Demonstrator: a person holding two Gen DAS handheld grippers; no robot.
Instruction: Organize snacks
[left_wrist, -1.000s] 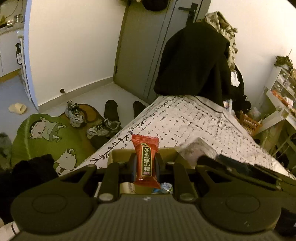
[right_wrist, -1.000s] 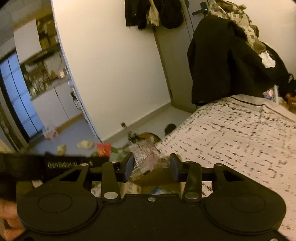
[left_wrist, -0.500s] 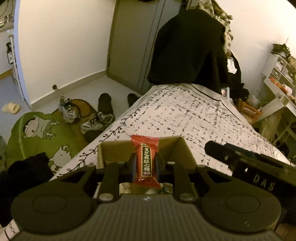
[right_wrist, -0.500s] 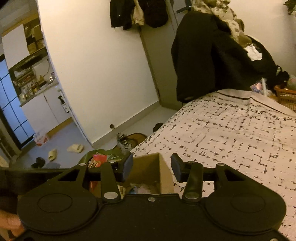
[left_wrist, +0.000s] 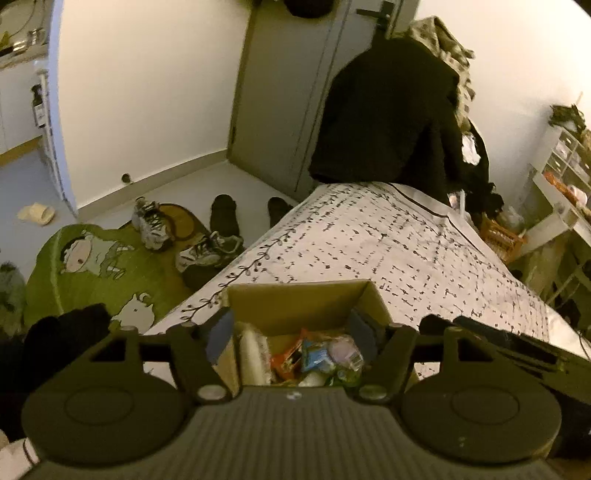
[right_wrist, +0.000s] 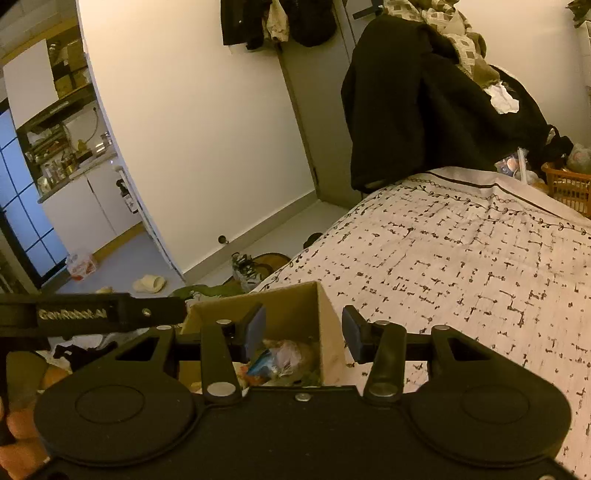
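An open cardboard box (left_wrist: 295, 299) stands on the patterned bedspread (left_wrist: 388, 251), with several wrapped snacks (left_wrist: 317, 356) inside. My left gripper (left_wrist: 291, 332) is open and empty, right above the box's opening. The box also shows in the right wrist view (right_wrist: 325, 325), with snacks (right_wrist: 280, 354) in it. My right gripper (right_wrist: 301, 328) is open and empty, above the box's right wall. The left gripper's body (right_wrist: 92, 314) crosses the left of the right wrist view.
A black coat (left_wrist: 388, 110) hangs over the bed's far end. Shoes (left_wrist: 207, 251) and a green cartoon rug (left_wrist: 92, 269) lie on the floor to the left. An orange basket (right_wrist: 569, 184) and white shelves (left_wrist: 565, 166) stand to the right.
My left gripper has opened and the red candy packet it held is gone from between its fingers. My right gripper let go of its clear packet earlier and stays open by the box.
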